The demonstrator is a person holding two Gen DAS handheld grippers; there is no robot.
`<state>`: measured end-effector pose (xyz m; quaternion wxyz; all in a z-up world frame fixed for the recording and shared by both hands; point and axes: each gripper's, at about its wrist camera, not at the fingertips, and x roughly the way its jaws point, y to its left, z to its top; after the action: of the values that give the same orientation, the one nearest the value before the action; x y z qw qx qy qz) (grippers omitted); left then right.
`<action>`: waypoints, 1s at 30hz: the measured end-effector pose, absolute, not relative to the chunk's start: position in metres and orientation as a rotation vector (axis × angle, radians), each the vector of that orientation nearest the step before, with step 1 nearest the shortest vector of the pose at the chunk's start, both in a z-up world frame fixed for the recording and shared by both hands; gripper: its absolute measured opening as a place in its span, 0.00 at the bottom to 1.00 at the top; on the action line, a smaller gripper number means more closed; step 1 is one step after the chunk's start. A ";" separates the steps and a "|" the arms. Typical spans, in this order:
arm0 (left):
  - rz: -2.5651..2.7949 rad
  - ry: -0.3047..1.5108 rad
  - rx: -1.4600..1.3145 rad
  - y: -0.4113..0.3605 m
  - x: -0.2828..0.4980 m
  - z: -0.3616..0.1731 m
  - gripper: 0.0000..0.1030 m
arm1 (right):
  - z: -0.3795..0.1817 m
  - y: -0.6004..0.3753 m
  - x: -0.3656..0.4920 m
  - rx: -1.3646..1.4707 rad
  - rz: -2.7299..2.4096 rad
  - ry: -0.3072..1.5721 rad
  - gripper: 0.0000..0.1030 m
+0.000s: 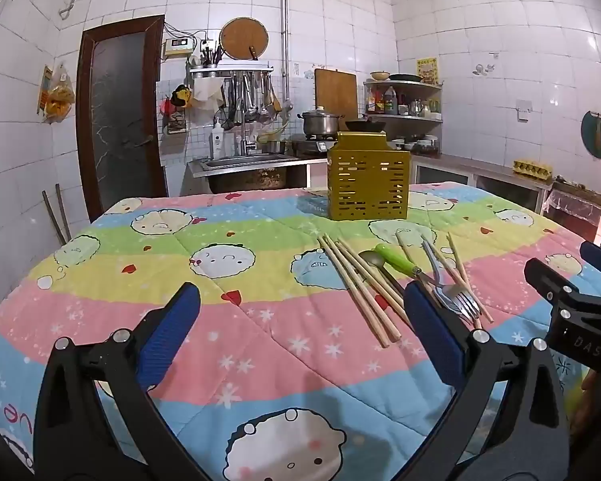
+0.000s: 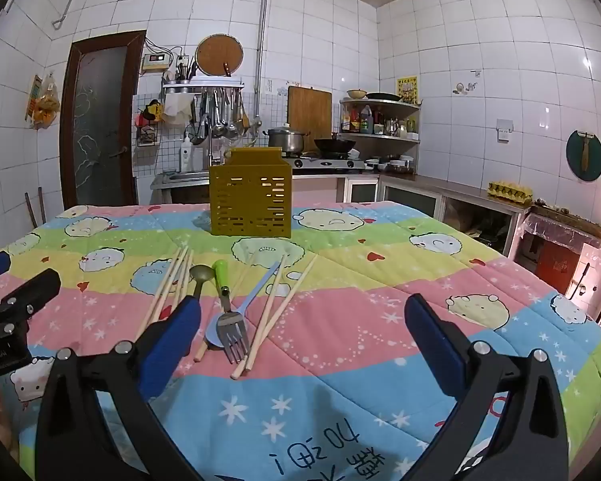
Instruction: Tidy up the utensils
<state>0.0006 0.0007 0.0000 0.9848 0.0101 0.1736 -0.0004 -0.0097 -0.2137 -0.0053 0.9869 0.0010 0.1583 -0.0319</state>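
Note:
A yellow slotted utensil holder [image 1: 368,178] [image 2: 251,194] stands upright at the far middle of the quilt-covered table. In front of it lie several wooden chopsticks [image 1: 356,284] [image 2: 168,284], a dark spoon [image 1: 370,258] [image 2: 200,274], a green-handled fork [image 1: 396,260] [image 2: 230,328] and a blue spoon [image 2: 256,288]. My left gripper [image 1: 300,328] is open above the pink stripe, left of the pile, with nothing between its fingers. My right gripper [image 2: 302,334] is open too, empty, with its left finger [image 2: 172,336] beside the pile.
The table carries a striped cartoon quilt [image 1: 220,320] [image 2: 380,280]. Behind it are a sink [image 1: 248,160], a stove with a pot [image 2: 286,140] and wok, a corner shelf [image 2: 380,120] and a brown door [image 1: 116,112]. A low counter [image 2: 460,196] runs along the right wall.

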 end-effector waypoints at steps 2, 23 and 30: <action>0.001 0.347 0.042 -0.002 0.001 0.000 0.95 | -0.006 -0.213 -0.008 0.001 -0.065 0.320 0.96; -0.002 0.336 0.036 -0.006 -0.007 0.004 0.95 | -0.004 -0.219 -0.011 0.022 -0.062 0.294 0.96; -0.004 0.332 0.032 -0.002 -0.003 0.004 0.95 | -0.005 -0.219 -0.012 0.027 -0.066 0.290 0.96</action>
<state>-0.0034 -0.0019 0.0044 0.9861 0.0160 0.1654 -0.0020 -0.0124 -0.2189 -0.0054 0.9889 0.0136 0.1443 -0.0328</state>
